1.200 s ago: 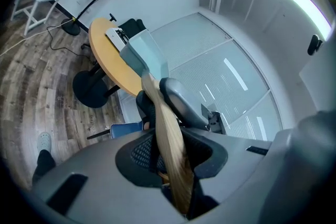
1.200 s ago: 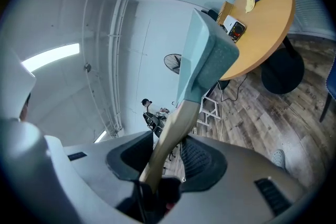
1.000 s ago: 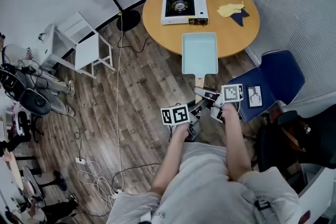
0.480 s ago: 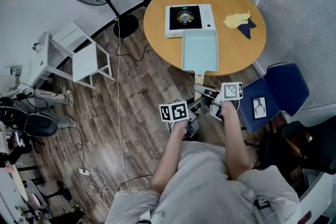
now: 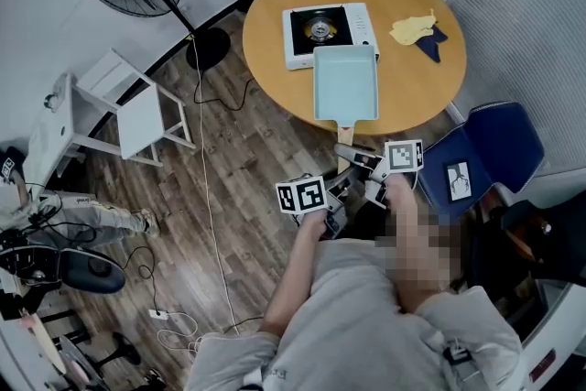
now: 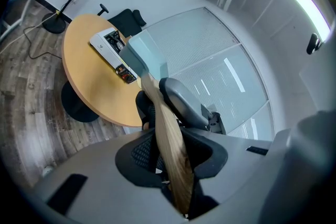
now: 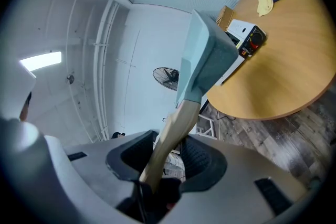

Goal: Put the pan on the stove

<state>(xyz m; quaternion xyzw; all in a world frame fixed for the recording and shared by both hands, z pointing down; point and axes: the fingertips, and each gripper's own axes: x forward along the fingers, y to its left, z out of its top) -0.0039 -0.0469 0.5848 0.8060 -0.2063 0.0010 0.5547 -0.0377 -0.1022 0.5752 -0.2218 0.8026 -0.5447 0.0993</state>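
1. My left gripper [image 6: 176, 157] and right gripper [image 7: 168, 160] both clamp the wooden handle [image 5: 349, 138] of the pan [image 5: 346, 85], each pair of jaws closed partway, pressing on the wood.
2. The pale blue pan hangs clear above the near edge of the round table [image 5: 417, 92], with the handle pointing back at me over the floor.
3. Its far end reaches the front edge of the stove [image 5: 327, 25], short of the burner. I cannot tell whether the two touch.
4. A yellow cloth [image 5: 409, 27] lies on the table to the right of the stove, well apart from the pan.
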